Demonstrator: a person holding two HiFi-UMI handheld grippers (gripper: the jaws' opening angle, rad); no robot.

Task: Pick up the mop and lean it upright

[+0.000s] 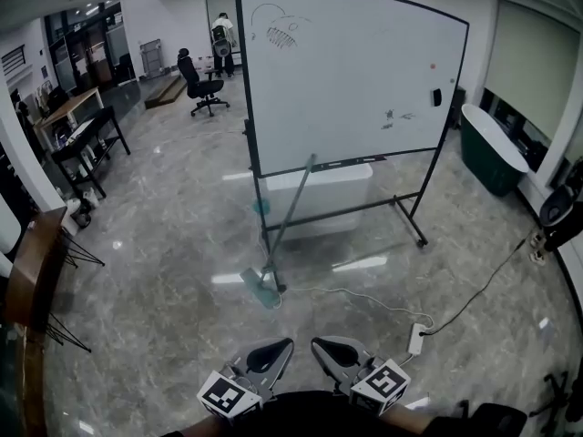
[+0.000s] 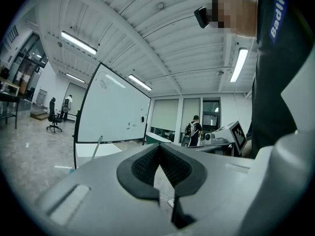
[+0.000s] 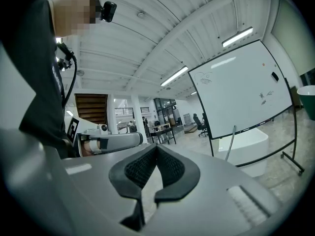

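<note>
While both grippers are held low and close to the person's body, neither one has contact with the task object. The left gripper [image 2: 158,150] has its dark ribbed pads brought together at the tips, with nothing between them. The right gripper [image 3: 156,149] is in the same condition: pads closed tip to tip, nothing held. Both point level across the room towards the board.

The long grey-handled mop with a flat pale-green head [image 1: 284,221] stands well apart from the grippers, in the middle of the glossy grey marble floor [image 1: 155,244]. Its head rests flat on the floor. Its handle rises at a slant, and the upper end rests against the lower rail of the large white whiteboard on a black wheeled frame [image 1: 346,71]. A low white box [image 1: 323,194] sits behind that rail. A white power strip with a trailing cable [image 1: 416,338] lies on the floor between the mop and the right gripper.

Task status, as judged from this arrangement:
- The mop is off the floor along its length and supported by the board, so the leaning step appears complete.
- Both grippers are clear of the handle, which indicates release.
- No remaining step is evident. The lean is fairly slanted, so the handle could slide along the rail if the wheeled board is disturbed.
</note>
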